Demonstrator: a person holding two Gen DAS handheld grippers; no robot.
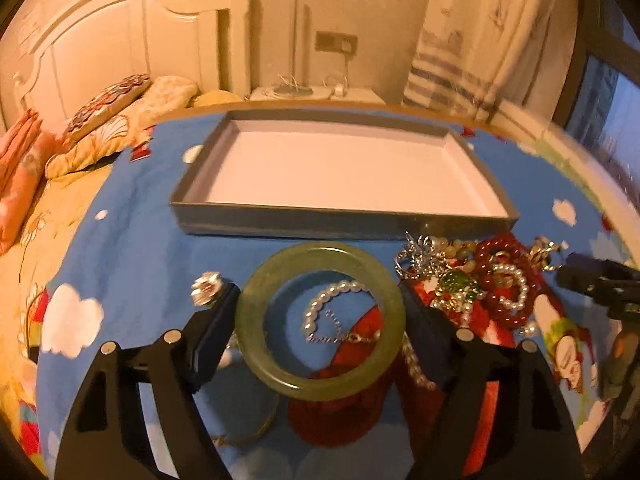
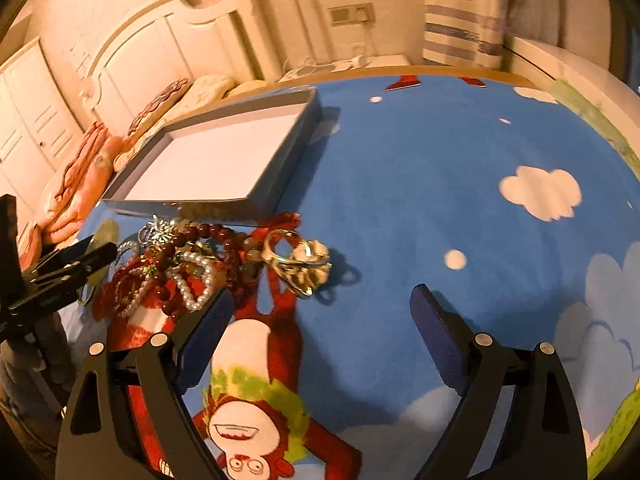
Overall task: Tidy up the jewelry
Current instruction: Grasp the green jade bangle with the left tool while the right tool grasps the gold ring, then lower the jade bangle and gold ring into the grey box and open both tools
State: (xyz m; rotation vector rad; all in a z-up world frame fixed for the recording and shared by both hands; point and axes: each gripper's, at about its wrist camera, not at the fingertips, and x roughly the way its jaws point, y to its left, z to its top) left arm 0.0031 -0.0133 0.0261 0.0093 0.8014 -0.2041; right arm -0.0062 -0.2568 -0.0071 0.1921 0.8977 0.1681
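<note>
The left tongs (image 1: 320, 316) are gripping the pale green round jade bangle (image 1: 320, 320), one blue-padded finger pressing on each side of the ring, which is lying roughly flat and appears lifted just clear of the blue cartoon-print cloth (image 1: 132, 248) covering the surface. Through the ring's opening a short strand of white pearls (image 1: 332, 300) and a thin silver chain (image 1: 336, 330) are showing on the cloth below. The shallow grey rectangular cardboard tray with a white floor (image 1: 320, 222) is sitting directly on the far side of the bangle, its long axis running left to right across the left wrist view and its near wall just beyond the ring's far edge; it looks empty. So the coming move is probably a short forward carry over that near wall, then a release. The right tongs (image 2: 320, 316) are spread wide and holding nothing, hovering over the cloth with the tray well off to their far left, so the left arm is the nearer one. The tangled heap of red beads, pearl loops and gold and silver pieces (image 2: 192, 264) is lying at the near right of the tray, beside the right tongs' left finger. A small silver ring (image 1: 206, 288) is resting just left of the left tongs.
</note>
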